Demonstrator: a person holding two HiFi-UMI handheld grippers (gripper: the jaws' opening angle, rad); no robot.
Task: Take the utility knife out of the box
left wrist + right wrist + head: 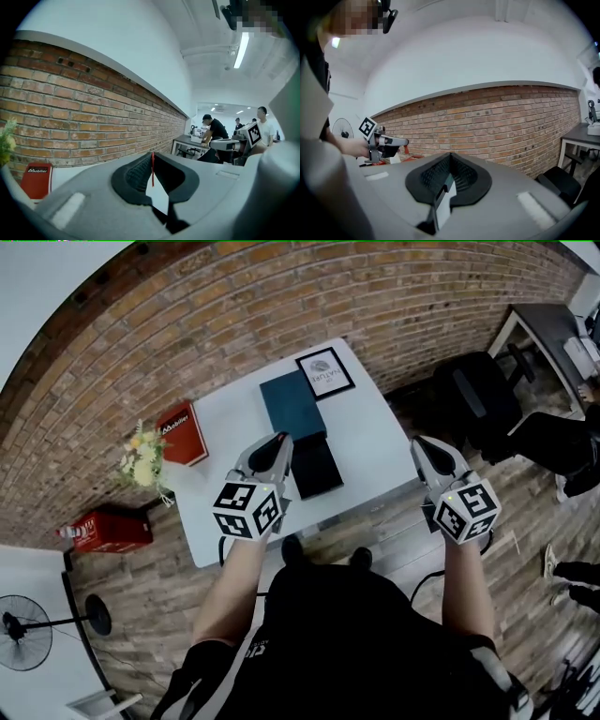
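Observation:
On the white table [367, 442] lies a black box [315, 465], and a teal box [292, 401] lies just behind it. No knife shows in either box. My left gripper [279, 442] hovers over the black box's left edge. It is shut [152, 161] on a thin red strip [152, 169], too small to name. In the right gripper view the left gripper [401, 142] is held up in the air with the red bit [406, 149] hanging at its tip. My right gripper [420, 442] hangs off the table's right edge. It is shut [450, 161] with nothing between its fingers.
A framed card [325, 373] stands at the table's far end. A red box [183, 432] and flowers [141, 460] sit at its left. A brick wall runs behind. A black chair [473, 399] and a desk [553, 334] are on the right. People [215, 131] stand far off.

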